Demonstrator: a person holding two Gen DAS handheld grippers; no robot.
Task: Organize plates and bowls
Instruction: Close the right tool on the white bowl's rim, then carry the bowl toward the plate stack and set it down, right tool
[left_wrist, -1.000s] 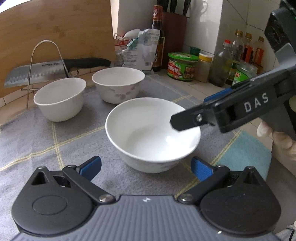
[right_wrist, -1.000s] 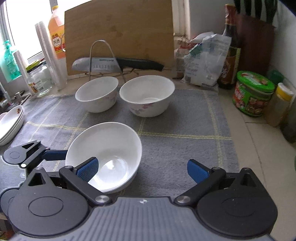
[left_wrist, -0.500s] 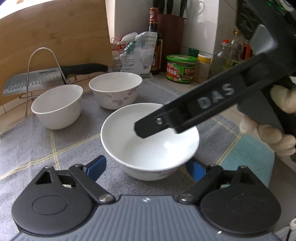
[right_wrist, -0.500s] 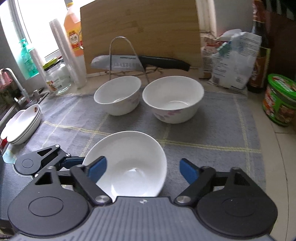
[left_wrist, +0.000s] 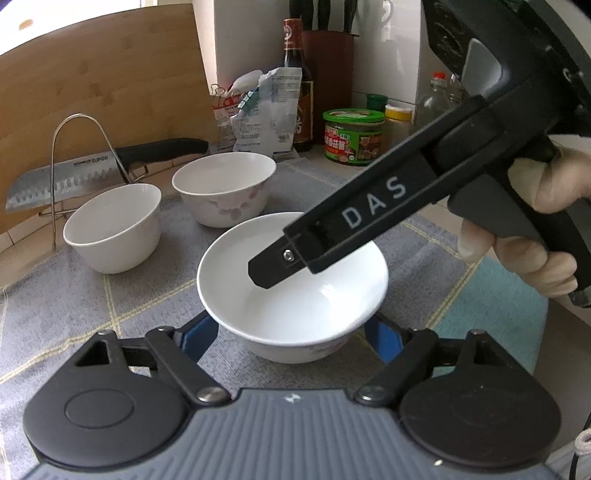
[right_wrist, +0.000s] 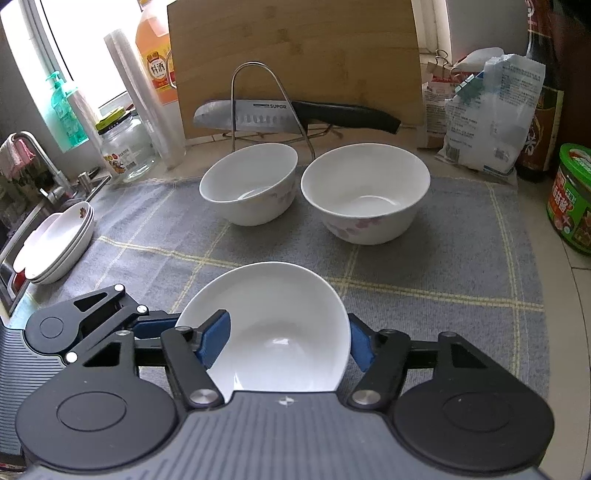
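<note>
Left gripper (left_wrist: 291, 336) low at the near edge, blue pads (left_wrist: 197, 332) tight against both sides of the near bowl (left_wrist: 295, 295), one on the left, one on the right. Jaws just now closing in, with that white bowl between them.

Right gripper (right_wrist: 288, 343) reaching in from the right, held in a hand (left_wrist: 535, 221). Jaws closing just now too, around the same bowl. One blue pad over the inside of the bowl on the left, the other right beside the outside wall on the right. Can't tell whether squeezing yet or not.

Near bowl sitting on the grey mat (left_wrist: 92, 314) with yellow lines, close to the near edge, empty inside.

Farther back on the mat, two more white bowls side by side and close together: plain bowl (left_wrist: 110, 229) on the left, flowered bowl (left_wrist: 225, 192) on the right. Both upright and well apart from the near bowl.

Behind them, big knife (left_wrist: 74, 177) lying across a wire rack (left_wrist: 55, 155), with a wooden cutting board (left_wrist: 92, 74) leaning at the back. Dark sauce bottle (left_wrist: 297, 85) and green tub (left_wrist: 352, 136) far right. Stack of plates (right_wrist: 55, 243) off the mat's left side, next to the sink.
</note>
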